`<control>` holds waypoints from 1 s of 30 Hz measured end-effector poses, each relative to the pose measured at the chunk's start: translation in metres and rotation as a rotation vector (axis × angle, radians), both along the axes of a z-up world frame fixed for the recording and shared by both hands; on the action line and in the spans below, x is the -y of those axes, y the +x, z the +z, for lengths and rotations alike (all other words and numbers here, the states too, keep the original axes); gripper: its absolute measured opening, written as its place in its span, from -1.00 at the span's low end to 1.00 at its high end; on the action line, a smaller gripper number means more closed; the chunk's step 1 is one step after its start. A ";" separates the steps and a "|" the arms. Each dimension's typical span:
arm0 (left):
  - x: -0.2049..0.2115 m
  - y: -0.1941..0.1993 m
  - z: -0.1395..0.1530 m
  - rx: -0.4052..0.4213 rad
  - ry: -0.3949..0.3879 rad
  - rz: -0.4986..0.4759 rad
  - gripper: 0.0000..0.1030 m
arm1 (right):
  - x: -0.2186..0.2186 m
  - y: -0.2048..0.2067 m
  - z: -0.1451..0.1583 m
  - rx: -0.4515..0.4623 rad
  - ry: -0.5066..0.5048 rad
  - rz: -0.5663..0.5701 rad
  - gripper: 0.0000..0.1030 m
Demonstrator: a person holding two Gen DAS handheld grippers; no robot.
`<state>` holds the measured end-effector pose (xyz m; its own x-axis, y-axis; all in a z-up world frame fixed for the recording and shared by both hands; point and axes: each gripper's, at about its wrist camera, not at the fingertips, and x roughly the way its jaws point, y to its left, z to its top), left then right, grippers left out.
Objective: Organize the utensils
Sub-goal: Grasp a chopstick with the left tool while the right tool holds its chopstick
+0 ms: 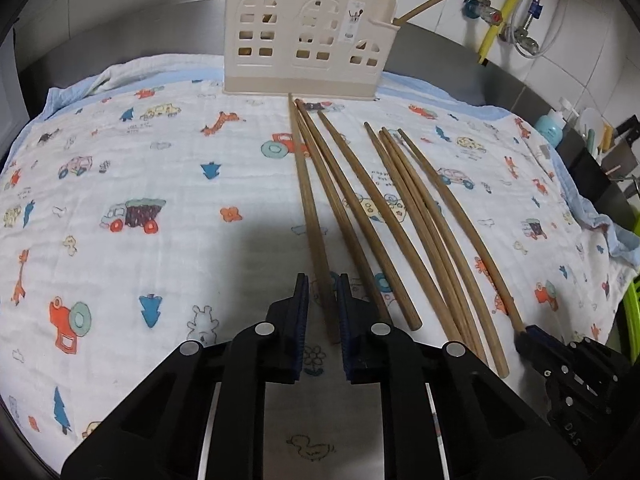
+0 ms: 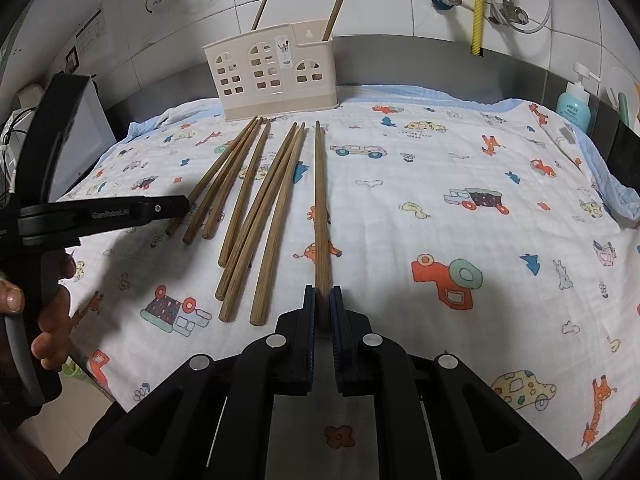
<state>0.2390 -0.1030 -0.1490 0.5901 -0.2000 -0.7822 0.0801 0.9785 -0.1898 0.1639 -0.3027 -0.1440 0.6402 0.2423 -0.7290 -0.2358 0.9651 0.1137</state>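
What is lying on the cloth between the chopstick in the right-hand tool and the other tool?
Six loose chopsticks lie side by side between the held chopstick and the left gripper, clearest in the right wrist view.

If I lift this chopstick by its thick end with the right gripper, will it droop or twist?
The chopstick looks like stiff wood, so drooping seems unlikely. Pinched only at its end by the right gripper, its long free length could pivot. It appears rounded, so it may roll on the cloth if released.

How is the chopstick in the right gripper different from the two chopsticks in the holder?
The right gripper pinches its chopstick at the thick end, lying along the cloth; the two chopsticks in the holder stand leaning, untouched, half hidden. All are brown wood.
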 end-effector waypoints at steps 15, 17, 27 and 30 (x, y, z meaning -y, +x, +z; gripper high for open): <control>0.011 0.003 -0.001 -0.003 0.057 0.000 -0.73 | 0.000 0.000 0.000 0.003 0.005 -0.008 -0.86; 0.012 0.003 0.000 0.001 0.070 -0.008 -0.73 | 0.000 0.001 0.001 0.003 0.007 -0.008 -0.86; 0.002 0.004 0.001 -0.010 0.035 -0.027 -0.86 | -0.001 0.002 0.001 0.004 0.003 -0.006 -0.86; -0.003 -0.001 0.005 0.008 0.033 -0.034 -0.89 | -0.001 0.002 0.001 0.004 0.007 -0.007 -0.86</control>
